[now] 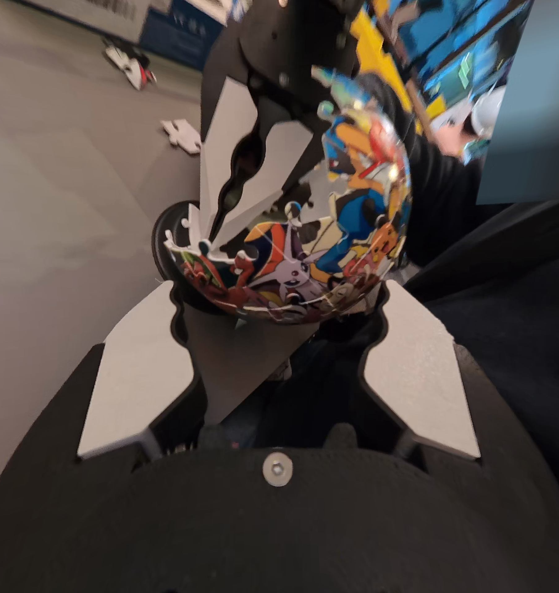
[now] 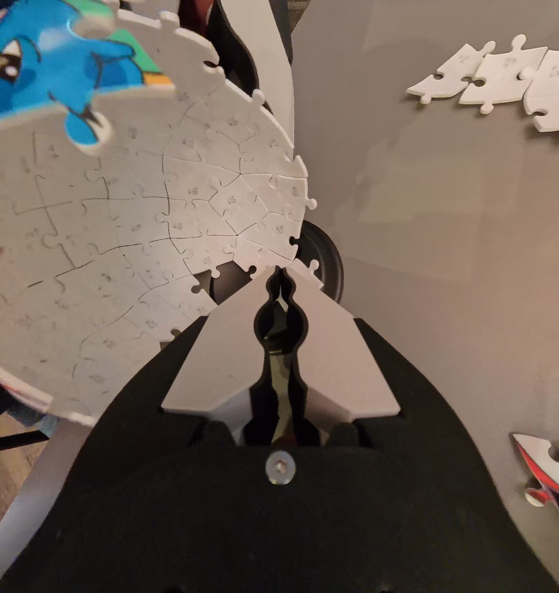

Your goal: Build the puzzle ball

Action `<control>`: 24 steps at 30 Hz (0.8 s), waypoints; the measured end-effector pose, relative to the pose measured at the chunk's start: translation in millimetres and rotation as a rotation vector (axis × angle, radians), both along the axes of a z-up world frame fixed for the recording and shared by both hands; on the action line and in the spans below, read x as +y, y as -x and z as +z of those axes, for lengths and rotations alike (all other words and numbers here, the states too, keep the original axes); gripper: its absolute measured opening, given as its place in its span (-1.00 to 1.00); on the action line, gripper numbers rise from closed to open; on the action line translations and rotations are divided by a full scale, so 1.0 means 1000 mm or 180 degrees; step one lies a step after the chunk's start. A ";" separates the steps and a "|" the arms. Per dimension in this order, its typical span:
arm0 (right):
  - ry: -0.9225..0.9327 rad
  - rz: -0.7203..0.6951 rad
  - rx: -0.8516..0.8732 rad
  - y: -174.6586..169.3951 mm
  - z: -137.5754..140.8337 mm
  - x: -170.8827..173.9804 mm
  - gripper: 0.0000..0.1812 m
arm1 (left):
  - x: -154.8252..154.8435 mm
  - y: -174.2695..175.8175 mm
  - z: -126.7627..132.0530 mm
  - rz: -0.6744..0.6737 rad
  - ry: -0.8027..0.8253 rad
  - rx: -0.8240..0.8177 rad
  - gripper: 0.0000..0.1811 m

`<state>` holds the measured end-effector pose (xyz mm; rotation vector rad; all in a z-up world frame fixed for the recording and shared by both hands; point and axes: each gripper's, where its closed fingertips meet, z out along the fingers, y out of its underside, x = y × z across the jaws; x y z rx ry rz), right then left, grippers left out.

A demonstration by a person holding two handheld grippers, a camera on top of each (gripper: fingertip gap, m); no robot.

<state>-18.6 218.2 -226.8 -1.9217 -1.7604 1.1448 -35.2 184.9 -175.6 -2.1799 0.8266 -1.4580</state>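
We steady the half-built puzzle ball (image 1: 307, 256) between our spread left gripper (image 1: 278, 285), while our right gripper (image 2: 279, 269), clamped on a loose piece (image 2: 307, 272), seats it at the rim; next, press its tabs home

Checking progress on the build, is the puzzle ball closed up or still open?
Still open: the puzzle ball is a partial shell, its white inside and jagged rim exposed.
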 end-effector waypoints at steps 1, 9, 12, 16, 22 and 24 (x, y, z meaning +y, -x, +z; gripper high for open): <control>0.0003 -0.0024 0.0000 0.000 0.000 0.001 -1.00 | 0.001 0.001 0.002 0.0013 -0.0024 -0.0031 0.24; -0.0032 -0.0233 0.0010 0.002 0.000 0.009 -1.00 | -0.002 -0.003 -0.004 0.0050 -0.0491 0.0170 0.35; -0.0043 -0.0381 0.0008 0.004 0.000 0.013 -1.00 | 0.008 -0.005 -0.007 0.0205 -0.0682 0.0268 0.37; -0.0105 -0.0628 0.0011 0.005 0.000 0.020 -1.00 | 0.016 -0.006 -0.010 0.0308 -0.0783 0.0293 0.39; -0.0185 -0.0902 0.0017 0.006 0.000 0.030 -1.00 | 0.026 -0.001 -0.005 0.0261 -0.0899 0.0202 0.34; -0.0210 -0.0983 0.0021 0.005 0.000 0.034 -1.00 | 0.030 0.001 -0.004 0.0261 -0.0900 0.0145 0.31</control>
